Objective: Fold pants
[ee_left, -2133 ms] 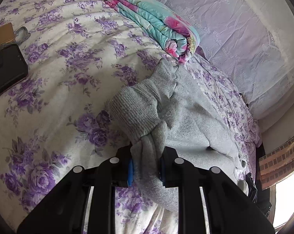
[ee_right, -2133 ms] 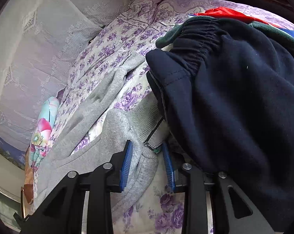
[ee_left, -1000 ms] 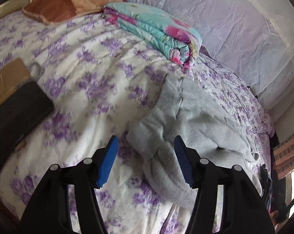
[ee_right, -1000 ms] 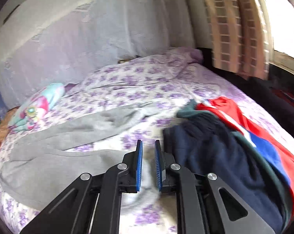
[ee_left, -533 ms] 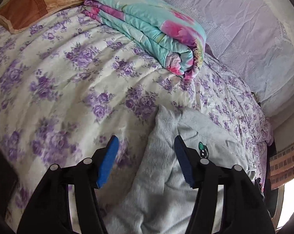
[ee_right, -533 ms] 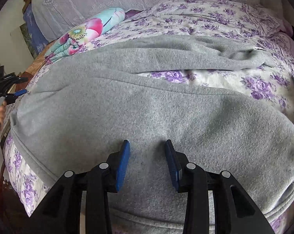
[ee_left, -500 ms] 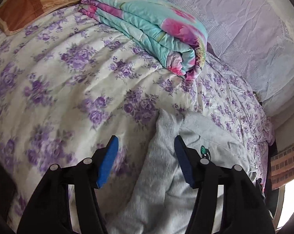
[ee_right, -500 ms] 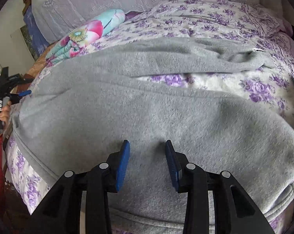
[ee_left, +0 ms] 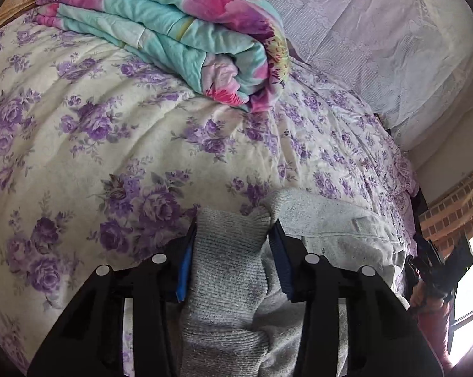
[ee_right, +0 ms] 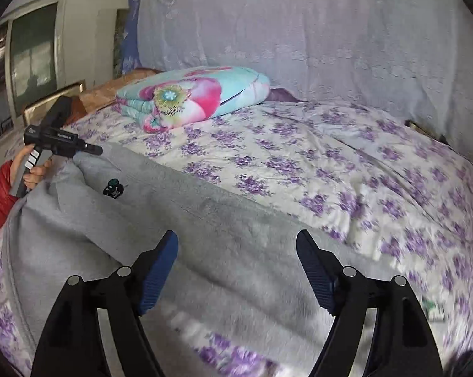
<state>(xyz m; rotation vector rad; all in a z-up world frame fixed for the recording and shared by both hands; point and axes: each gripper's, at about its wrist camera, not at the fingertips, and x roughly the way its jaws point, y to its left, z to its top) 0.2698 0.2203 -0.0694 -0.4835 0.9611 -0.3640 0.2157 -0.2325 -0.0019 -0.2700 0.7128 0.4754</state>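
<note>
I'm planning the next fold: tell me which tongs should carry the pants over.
Left. The left tongs are closing with the pants' ribbed end between their pads; the right tongs are opening, empty, above the pants.

Bed [ee_right: 346, 163] being covered by purple-flowered sheet. Grey pants [ee_right: 205, 226] being spread directly beneath right gripper's [ee_right: 236, 270] fingers; folded floral quilt [ee_right: 192, 94] being kept far ahead, left, against headboard [ee_right: 299, 31].

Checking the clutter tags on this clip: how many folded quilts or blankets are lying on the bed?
1. The folded floral quilt lies at the far side of the bed, near the pale headboard cover, well clear of the grey pants. Others may lie outside both views.
</note>
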